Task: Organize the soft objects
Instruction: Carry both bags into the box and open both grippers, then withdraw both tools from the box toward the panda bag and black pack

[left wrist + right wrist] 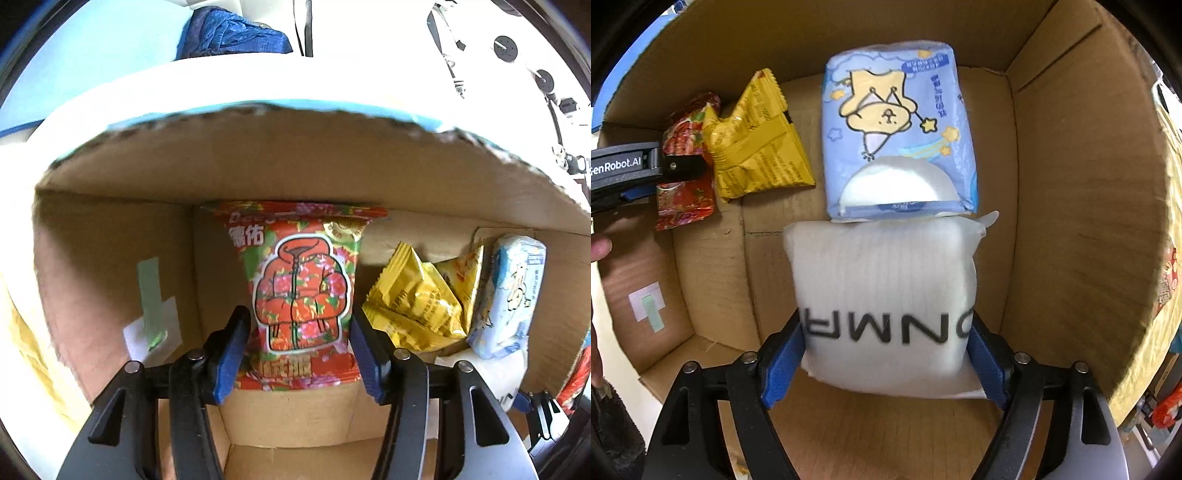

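My left gripper (300, 347) is shut on a red floral snack packet (301, 291) and holds it inside a cardboard box (258, 162), near the back wall. The packet also shows in the right wrist view (687, 162), with the left gripper (646, 170) beside it. My right gripper (886, 354) is shut on a white soft pack with black letters (886, 295), low in the same box (1071, 184). A blue tissue pack with a cartoon (897, 125) lies just beyond the white pack, touching it. A yellow snack packet (757, 144) lies left of it.
In the left wrist view the yellow packets (417, 299) and the blue tissue pack (509, 295) lie at the box's right. A taped label (151, 317) is on the box's left wall. A blue cloth (229, 33) lies beyond the box.
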{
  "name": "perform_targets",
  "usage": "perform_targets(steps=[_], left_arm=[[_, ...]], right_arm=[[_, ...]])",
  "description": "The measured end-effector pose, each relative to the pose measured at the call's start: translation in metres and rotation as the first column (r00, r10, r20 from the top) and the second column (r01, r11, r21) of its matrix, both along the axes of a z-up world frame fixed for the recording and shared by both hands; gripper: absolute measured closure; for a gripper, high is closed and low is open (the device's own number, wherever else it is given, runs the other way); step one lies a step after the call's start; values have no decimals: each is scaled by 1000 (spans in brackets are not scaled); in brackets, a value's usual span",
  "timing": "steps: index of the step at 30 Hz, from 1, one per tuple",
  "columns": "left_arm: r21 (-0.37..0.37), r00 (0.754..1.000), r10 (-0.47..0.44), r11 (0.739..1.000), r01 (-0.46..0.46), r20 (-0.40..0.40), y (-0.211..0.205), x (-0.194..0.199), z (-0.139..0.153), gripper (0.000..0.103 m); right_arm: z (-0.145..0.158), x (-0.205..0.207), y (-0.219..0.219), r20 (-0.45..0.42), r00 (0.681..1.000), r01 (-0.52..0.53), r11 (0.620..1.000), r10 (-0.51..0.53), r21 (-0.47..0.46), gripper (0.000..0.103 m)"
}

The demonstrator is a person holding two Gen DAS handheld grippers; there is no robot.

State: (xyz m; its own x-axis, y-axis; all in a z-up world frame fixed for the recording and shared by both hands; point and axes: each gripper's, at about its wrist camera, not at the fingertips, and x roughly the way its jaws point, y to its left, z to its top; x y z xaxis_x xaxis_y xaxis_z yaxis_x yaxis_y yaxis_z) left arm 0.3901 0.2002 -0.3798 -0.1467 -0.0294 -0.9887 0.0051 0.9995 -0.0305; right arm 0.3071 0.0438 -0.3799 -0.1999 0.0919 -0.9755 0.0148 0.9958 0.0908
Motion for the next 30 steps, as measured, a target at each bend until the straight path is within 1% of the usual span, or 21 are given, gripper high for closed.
perform_targets(steps=[2, 4, 7, 10, 13, 17, 19, 20, 22, 23, 24, 25, 26, 27, 30], left_arm=[[-9, 1000, 10, 1000, -10, -4, 0, -3, 6, 51], [-4, 1000, 9, 1000, -9, 6, -3, -14, 15, 51], [3, 1000, 4, 1000, -4, 26, -1, -23, 29, 51], [-7, 999, 10, 1000, -9, 50, 0, -34, 45, 51], [-21, 995, 9, 1000, -7, 95, 6, -51, 65, 51], [4, 986, 0, 1000, -1, 168, 10, -80, 97, 51], [-12, 982, 2, 1000, 0, 191, 5, -91, 105, 51], [-21, 979, 9, 1000, -5, 202, 7, -98, 112, 51], [-35, 974, 20, 999, -13, 227, 10, -102, 119, 50], [-36, 970, 24, 999, -16, 242, 6, -107, 124, 42], [-35, 964, 31, 999, -22, 265, 3, -115, 130, 28], [-34, 957, 36, 999, -27, 288, 1, -119, 133, 21], [-37, 950, 44, 999, -35, 308, 1, -125, 139, 14], [-40, 944, 51, 998, -40, 327, 2, -125, 139, 12], [-39, 929, 60, 998, -49, 365, 3, -140, 154, 12]], right_arm=[[10, 1, 2, 12, 1000, 0, 1000, 0, -3, 16], [19, 2, 3, 23, 1000, 4, 1000, -4, -1, 15], [36, 5, 4, 44, 999, 9, 1000, -10, 8, 15], [50, 4, 6, 62, 998, 13, 1000, -14, 17, 15], [63, 0, 7, 81, 997, 8, 1000, -10, 30, 14], [77, -10, 10, 115, 993, -5, 1000, 3, 21, 14], [79, -20, 3, 132, 991, -10, 1000, 7, 22, 14], [84, -24, 3, 143, 990, -12, 1000, 9, 21, 14], [90, -33, 0, 160, 987, -18, 1000, 14, 23, 14], [95, -37, 0, 173, 985, -20, 1000, 16, 21, 14], [102, -41, 0, 192, 981, -24, 1000, 21, 15, 12], [107, -45, 0, 209, 978, -28, 1000, 24, 14, 4], [111, -48, -1, 219, 975, -28, 999, 24, 15, 0], [118, -53, -2, 240, 971, -27, 1000, 22, 15, 0], [131, -61, -4, 268, 963, -32, 999, 30, 3, 0]])
